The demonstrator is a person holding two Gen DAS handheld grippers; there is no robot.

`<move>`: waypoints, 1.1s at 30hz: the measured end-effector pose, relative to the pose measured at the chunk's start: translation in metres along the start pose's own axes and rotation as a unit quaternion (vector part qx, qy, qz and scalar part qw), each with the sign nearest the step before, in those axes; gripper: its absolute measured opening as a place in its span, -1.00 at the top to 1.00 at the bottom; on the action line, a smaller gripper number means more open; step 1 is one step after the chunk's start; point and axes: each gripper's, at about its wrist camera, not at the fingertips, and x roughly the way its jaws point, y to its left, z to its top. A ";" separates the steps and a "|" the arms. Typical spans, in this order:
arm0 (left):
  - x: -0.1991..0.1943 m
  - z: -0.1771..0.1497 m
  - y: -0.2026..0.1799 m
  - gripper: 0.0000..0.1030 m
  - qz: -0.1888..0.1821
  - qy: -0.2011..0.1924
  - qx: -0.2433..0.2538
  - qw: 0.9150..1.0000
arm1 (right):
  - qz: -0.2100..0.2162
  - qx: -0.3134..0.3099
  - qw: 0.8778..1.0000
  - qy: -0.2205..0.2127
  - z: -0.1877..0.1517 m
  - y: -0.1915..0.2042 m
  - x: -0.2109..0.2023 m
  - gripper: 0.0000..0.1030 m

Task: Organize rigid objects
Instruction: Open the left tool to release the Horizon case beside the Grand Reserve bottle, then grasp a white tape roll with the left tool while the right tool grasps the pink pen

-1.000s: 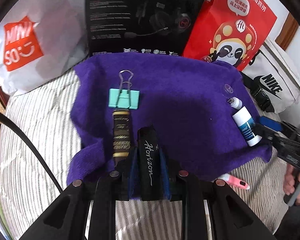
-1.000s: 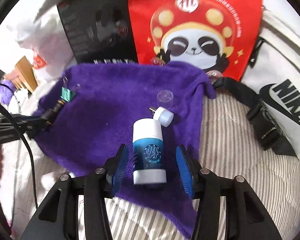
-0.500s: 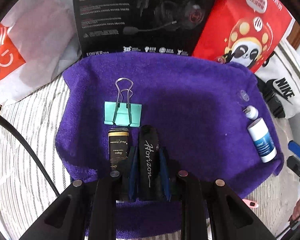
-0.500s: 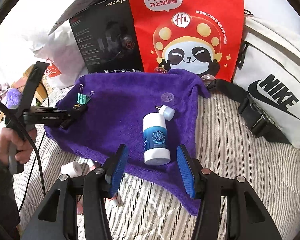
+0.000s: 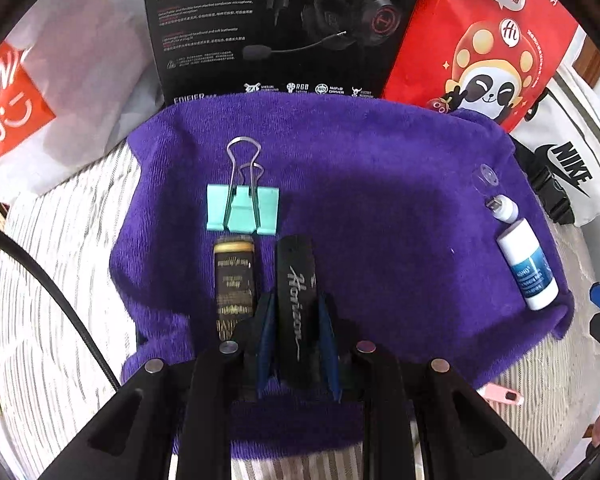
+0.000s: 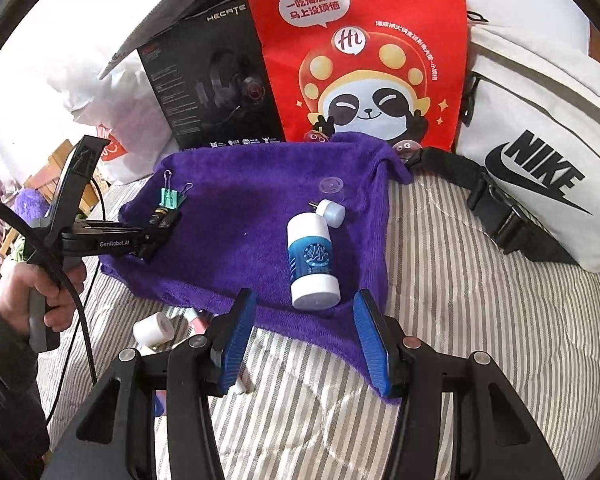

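Black left claw (image 5: 296, 320) tilted down (clamping bar (image 5: 298, 280))

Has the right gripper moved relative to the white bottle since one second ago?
Yes. The right gripper has pulled back toward the camera: the white bottle now lies beyond its fingertips, not between them.

black Horizon stick (image 5: 296, 300): rear hidden between blue pads; MINISO bag (image 5: 16, 112): cut off left
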 end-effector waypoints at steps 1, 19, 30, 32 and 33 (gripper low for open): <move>-0.001 -0.002 0.000 0.55 -0.002 0.000 -0.001 1.000 | 0.000 0.000 1.000 0.000 -0.002 0.000 -0.002 0.01; -0.059 -0.055 -0.055 0.32 -0.053 -0.026 0.063 0.996 | -0.002 0.026 0.999 -0.018 -0.038 0.006 -0.046 0.01; -0.029 -0.065 -0.084 0.25 -0.037 0.020 0.114 0.993 | 0.004 0.040 0.999 -0.019 -0.052 0.006 -0.059 0.01; -0.026 -0.065 -0.086 0.20 -0.036 0.028 0.123 0.991 | 0.004 0.036 0.999 -0.022 -0.051 0.008 -0.059 0.01; -0.025 -0.066 -0.087 0.20 -0.028 0.032 0.131 0.990 | 0.004 0.034 0.999 -0.023 -0.051 0.008 -0.060 0.01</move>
